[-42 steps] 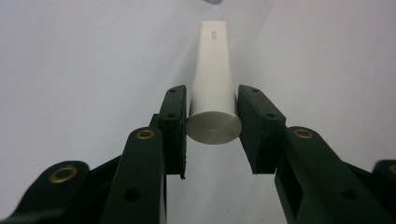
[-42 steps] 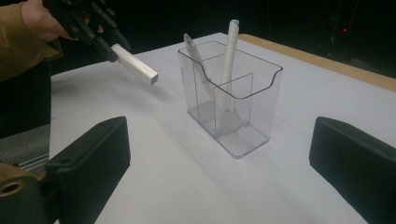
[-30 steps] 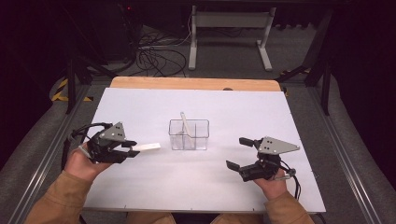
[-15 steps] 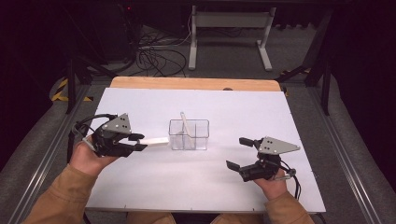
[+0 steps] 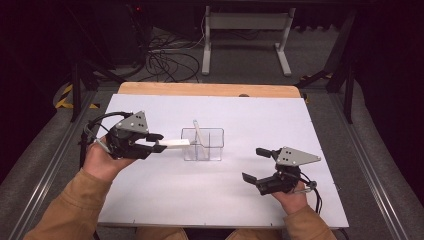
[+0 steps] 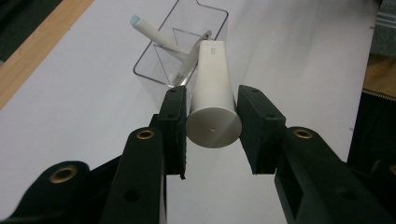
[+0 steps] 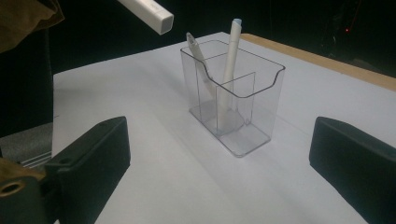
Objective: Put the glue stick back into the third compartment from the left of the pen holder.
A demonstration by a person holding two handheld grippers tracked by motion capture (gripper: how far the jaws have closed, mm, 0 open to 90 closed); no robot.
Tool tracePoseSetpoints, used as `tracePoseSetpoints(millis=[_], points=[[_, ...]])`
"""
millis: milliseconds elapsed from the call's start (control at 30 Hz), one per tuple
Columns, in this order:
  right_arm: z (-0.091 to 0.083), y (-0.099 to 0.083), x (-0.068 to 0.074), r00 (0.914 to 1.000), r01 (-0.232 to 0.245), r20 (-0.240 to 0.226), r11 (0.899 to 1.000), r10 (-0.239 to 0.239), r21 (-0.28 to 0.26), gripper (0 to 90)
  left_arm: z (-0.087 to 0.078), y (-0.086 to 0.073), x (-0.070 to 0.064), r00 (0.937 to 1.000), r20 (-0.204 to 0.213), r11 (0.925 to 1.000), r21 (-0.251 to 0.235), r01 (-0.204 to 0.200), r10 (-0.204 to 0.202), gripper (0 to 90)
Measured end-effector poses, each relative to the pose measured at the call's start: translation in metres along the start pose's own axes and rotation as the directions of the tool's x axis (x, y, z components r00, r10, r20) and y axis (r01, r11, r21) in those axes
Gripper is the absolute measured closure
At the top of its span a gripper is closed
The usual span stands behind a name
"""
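Note:
A clear compartmented holder (image 5: 202, 145) stands mid-table with a white, blue-tipped stick (image 7: 229, 60) and a thinner pale one (image 7: 198, 56) leaning inside. My left gripper (image 5: 157, 142) is shut on a white tube (image 5: 175, 143), held level just left of the holder. In the left gripper view the tube (image 6: 212, 93) sits between the pads with its round end toward the camera and its flat end reaching the holder's rim (image 6: 154, 60). My right gripper (image 5: 254, 164) rests open at the front right, facing the holder (image 7: 252, 112), nothing between its jaws.
The white tabletop (image 5: 260, 115) has a wooden strip (image 5: 200, 89) along its far edge. Metal rails run down both sides. Cables and a stand's legs lie on the dark floor beyond.
My left gripper has carried the tube to the right, so its tip now reaches the holder's left side. The right gripper has stayed put.

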State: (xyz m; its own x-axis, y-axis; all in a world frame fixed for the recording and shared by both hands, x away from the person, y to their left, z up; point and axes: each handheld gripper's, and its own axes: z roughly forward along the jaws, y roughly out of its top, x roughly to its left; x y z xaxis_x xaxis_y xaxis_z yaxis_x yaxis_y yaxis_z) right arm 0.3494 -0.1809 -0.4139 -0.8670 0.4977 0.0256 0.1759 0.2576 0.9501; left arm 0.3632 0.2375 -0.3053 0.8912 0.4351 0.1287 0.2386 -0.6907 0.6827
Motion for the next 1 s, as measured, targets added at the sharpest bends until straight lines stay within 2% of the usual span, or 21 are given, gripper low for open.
tracePoseSetpoints(millis=[400, 1000], points=[[0.000, -0.001, 0.000, 1.0000, 0.005, -0.003, 1.000, -0.005, 0.003, 5.7, 0.009, 0.022, 0.003, 0.9999, 0.012, 0.9991, -0.041, -0.006, 0.007, 64.8], [-0.001, -0.001, 0.000, 1.0000, 0.007, -0.005, 1.000, -0.007, 0.003, 5.6, 0.042, 0.059, 0.007, 0.9996, 0.021, 0.9996, -0.019, -0.018, 0.019, 64.8]])
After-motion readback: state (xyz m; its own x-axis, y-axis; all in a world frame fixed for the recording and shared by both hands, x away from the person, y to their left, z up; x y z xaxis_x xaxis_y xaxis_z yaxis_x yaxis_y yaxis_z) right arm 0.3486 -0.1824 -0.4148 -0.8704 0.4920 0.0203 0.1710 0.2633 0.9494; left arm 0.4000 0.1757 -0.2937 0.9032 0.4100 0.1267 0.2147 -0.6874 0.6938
